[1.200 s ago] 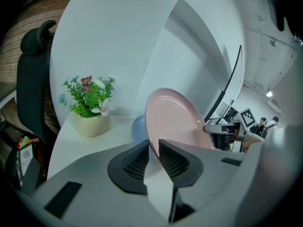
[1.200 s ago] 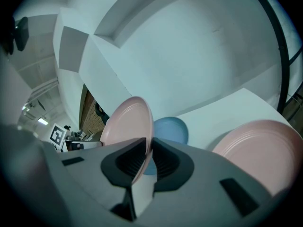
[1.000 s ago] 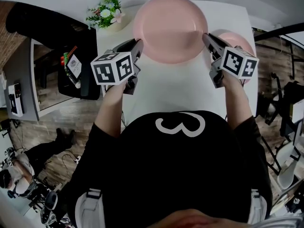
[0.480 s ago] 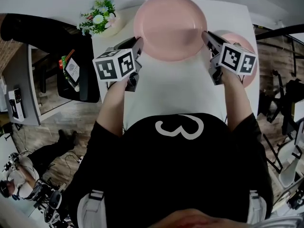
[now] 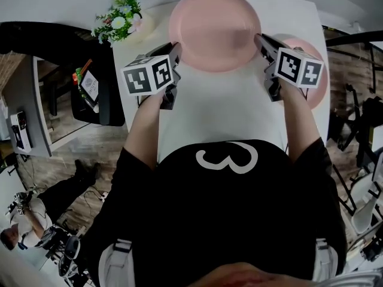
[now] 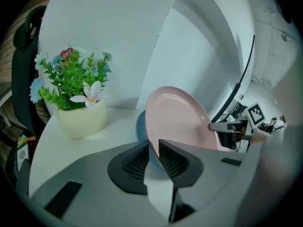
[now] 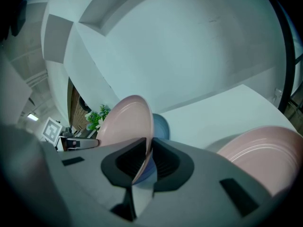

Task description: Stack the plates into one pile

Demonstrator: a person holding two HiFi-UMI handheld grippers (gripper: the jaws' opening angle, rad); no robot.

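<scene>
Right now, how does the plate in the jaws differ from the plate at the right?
The held plate is clamped at opposite rims by the left gripper and right gripper, off the table; the right plate lies flat on it, untouched. The held plate hangs over a blue dish; the right plate sits beside that. Both are round and pink.

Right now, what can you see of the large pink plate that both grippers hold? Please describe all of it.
The plate is large, round and plain pale pink. It looks smooth and matt, like plastic or glazed ware, with a shallow well and a broad raised rim. It lies face up over the far part of the white table. The left gripper clamps its left rim and the right gripper its right rim. A blue dish shows just beneath it; whether they touch I cannot tell.
</scene>
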